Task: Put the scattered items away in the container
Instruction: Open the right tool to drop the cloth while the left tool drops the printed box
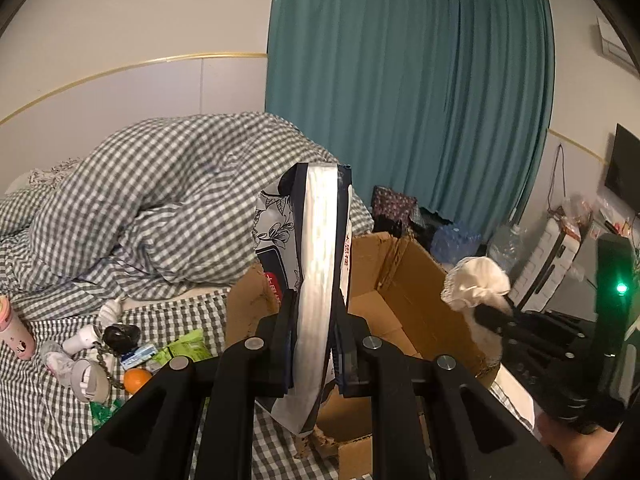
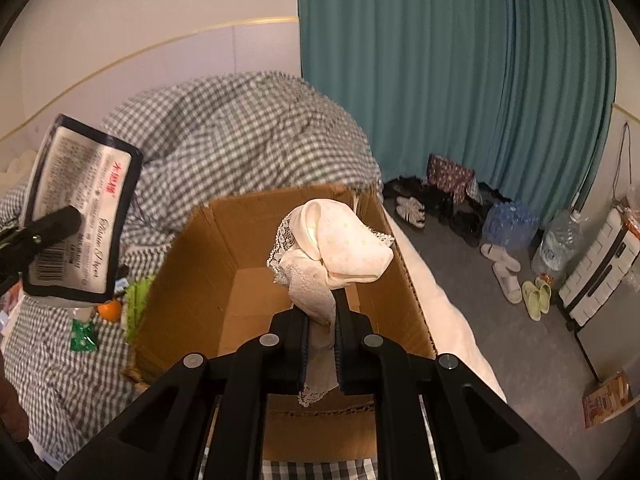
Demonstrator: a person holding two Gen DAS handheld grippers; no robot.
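Note:
My left gripper (image 1: 314, 300) is shut on a flat dark-edged packet (image 1: 320, 264) with a white face and flower print, held edge-on above the near left wall of the open cardboard box (image 1: 404, 300). In the right wrist view the same packet (image 2: 76, 208) hangs left of the box (image 2: 224, 264), its barcode side showing. My right gripper (image 2: 322, 300) is shut on a cream cloth with lace trim (image 2: 336, 248), bunched above the box's opening. From the left wrist view, that cloth (image 1: 476, 280) and the right gripper (image 1: 486, 314) sit over the box's right wall.
The box rests on a checked bed (image 1: 48, 412) with a heaped checked duvet (image 1: 160, 200) behind. Loose items lie left of the box: an orange (image 1: 136, 379), green packets (image 1: 188, 350), a pink bottle (image 1: 16, 336), white pieces. Shoes (image 2: 508, 276), water bottles and a suitcase (image 2: 600, 272) stand on the floor right.

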